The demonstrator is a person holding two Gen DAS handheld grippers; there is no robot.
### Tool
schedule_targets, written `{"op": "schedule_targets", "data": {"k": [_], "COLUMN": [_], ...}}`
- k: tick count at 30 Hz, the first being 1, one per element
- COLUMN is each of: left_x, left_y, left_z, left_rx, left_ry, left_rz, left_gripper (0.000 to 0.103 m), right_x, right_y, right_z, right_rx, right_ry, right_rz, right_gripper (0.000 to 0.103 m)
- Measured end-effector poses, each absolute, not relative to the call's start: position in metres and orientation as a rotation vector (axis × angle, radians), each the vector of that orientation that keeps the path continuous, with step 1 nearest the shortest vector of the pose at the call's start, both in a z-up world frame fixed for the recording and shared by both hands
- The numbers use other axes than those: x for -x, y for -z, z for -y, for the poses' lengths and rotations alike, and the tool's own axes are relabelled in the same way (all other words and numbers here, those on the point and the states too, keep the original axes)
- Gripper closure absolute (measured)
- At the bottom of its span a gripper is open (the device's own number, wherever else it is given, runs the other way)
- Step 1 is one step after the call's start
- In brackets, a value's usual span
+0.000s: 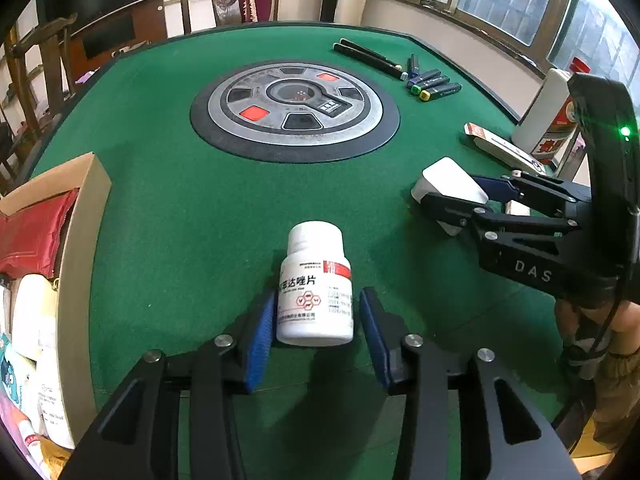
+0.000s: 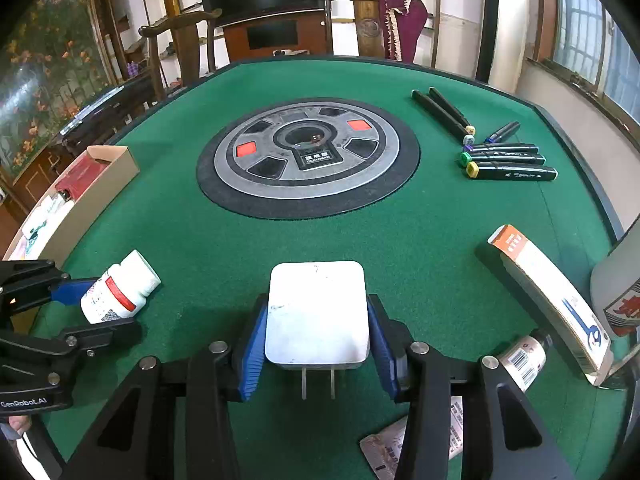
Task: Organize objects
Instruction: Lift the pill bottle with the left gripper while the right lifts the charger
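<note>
Green felt table (image 2: 168,220), round centre console (image 2: 308,156); wooden chairs, dark screen behind. Left gripper (image 1: 316,316) straddles upright pill bottle (image 1: 316,284), right pad clear. Right gripper (image 2: 316,344) pinches white plug adapter (image 2: 318,312). Only right view shows foil sachet (image 2: 384,448).

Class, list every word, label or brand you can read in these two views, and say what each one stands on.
"DAS": on the right gripper body.
"GenRobot.AI": on the left gripper body.
"达唑片": on the white pill bottle; its first character is hidden and the small print is too small to read.
Centre plate of the table: white characters, too blurred.
Long box and markers: print unreadable.
</note>
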State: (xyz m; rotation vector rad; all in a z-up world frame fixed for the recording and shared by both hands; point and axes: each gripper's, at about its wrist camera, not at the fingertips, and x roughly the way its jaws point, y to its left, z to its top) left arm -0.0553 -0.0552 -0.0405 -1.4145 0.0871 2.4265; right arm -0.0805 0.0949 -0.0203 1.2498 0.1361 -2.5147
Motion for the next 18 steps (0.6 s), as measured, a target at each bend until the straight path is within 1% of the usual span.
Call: {"op": "schedule_targets", "data": {"k": [3,5,9,18], "left_x": [0.057,0.057,0.057,0.050], "left_y": [0.041,0.041,0.040,0.036], "left_z": [0.054,0.054,0.061,0.076], "left_rx": [1.419,1.419,1.416,1.406], "left_ry": [-2.449,-2.473,-2.470,-2.499], "left_rz": [-0.086,-0.086,-0.017,0.061], "left_gripper": [0.063,0.070,0.070,0.070], "right_x": [0.079,0.078,0.076,0.072], "right_y": [0.020,0.019,0.018,0.011], "right_z": [-0.094,-0.093,-0.094,-0.092], "right_rx": [-1.250,-1.246,-1.230,-1.174], "right_ry": [2.511,2.515,2.523,2.531], "right_rz": [-0.156,-0.176,-0.170,-0.150], "right_gripper": [0.053,0.054,0.055,0.055]}}
